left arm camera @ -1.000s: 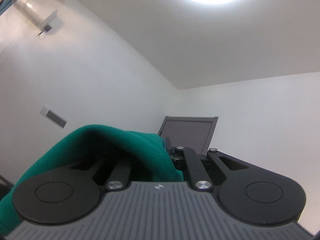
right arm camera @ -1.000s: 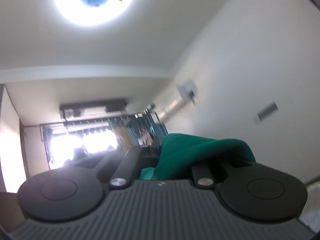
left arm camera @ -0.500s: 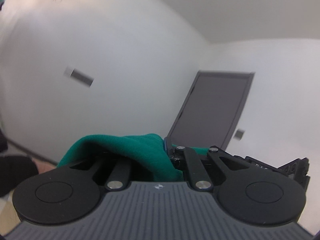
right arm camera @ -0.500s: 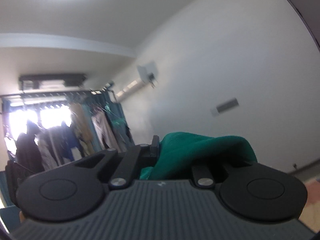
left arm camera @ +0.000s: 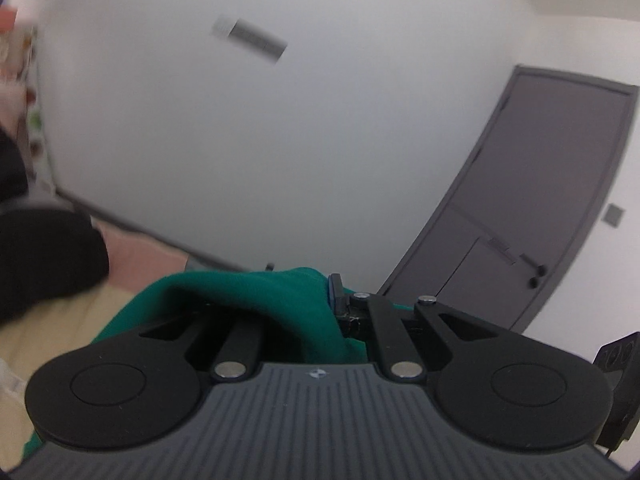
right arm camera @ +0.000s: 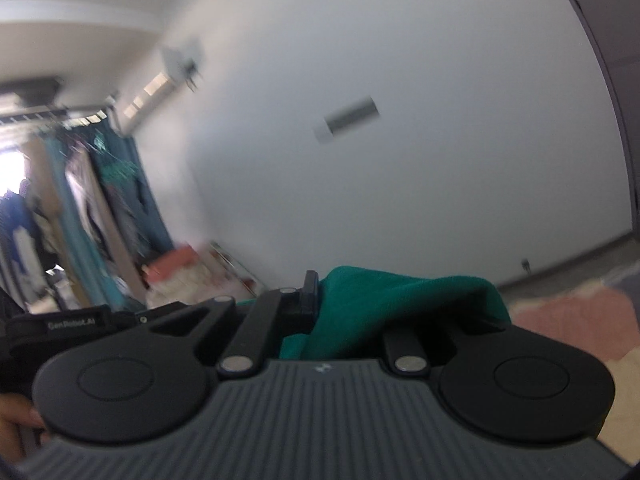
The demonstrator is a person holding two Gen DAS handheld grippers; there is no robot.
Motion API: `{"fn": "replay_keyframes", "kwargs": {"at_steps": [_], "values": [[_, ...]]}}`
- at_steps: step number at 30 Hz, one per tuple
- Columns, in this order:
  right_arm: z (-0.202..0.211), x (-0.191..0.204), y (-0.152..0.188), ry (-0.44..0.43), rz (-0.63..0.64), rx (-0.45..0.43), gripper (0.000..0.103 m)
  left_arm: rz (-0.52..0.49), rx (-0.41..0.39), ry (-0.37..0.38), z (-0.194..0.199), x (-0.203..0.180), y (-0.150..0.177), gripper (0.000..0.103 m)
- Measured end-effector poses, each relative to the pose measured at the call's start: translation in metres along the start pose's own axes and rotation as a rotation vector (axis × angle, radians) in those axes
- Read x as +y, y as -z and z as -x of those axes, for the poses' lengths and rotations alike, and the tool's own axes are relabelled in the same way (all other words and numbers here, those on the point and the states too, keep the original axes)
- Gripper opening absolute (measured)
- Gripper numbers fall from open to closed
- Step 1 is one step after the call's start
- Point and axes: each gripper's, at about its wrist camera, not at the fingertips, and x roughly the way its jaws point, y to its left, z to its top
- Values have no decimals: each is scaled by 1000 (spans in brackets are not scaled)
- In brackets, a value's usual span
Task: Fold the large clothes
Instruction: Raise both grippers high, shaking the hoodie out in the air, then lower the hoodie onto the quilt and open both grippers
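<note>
White walls (left arm camera: 280, 140) fill most of both wrist views, blurred as if the cameras are swinging. On the left wrist's side a grey door (left arm camera: 540, 208) stands shut in the corner, with a small grey switch plate (left arm camera: 614, 215) beside it and a dark rectangular fitting (left arm camera: 256, 42) high on the wall. On the right wrist's side, a wall-mounted air conditioner (right arm camera: 152, 92) sits near the ceiling, and below it a rack of hanging clothes (right arm camera: 80, 216) crowds the bright window end of the room. Low down, a pink and cream covering (right arm camera: 576, 320) spreads across the bottom right of that view; the same cream surface (left arm camera: 60, 320) shows at the lower left of the other view, next to a dark shape (left arm camera: 44, 256) too blurred to identify.

The left gripper (left arm camera: 334, 300) is pinched together on the green garment (left arm camera: 256, 296), whose cloth humps up over the left-hand finger and drapes down across the linkage. The right gripper (right arm camera: 316, 300) is likewise clamped on the same green garment (right arm camera: 384, 300), the fabric bunched over its right-hand finger. Between them the garment is held up off the covering by two points. A sliver of a person's hand (right arm camera: 16, 420) shows at the bottom left of the right wrist view, behind part of the other gripper's black body (right arm camera: 68, 324).
</note>
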Motion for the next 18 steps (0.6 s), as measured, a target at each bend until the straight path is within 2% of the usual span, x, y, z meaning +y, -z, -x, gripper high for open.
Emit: {"fn": "replay_keyframes", "kwargs": {"at_steps": [5, 9, 14, 18], "values": [[-86, -46, 54, 45, 29, 101, 13, -15, 99, -65, -98, 61, 30, 11], [-116, -56, 92, 83, 54, 220, 13, 4, 200, -145, -151, 107, 56, 11], [-138, -48, 121, 113, 87, 308, 15, 8, 253, -206, -171, 145, 83, 13], [-146, -45, 132, 122, 75, 314, 15, 14, 233, -202, -149, 134, 91, 14]]}}
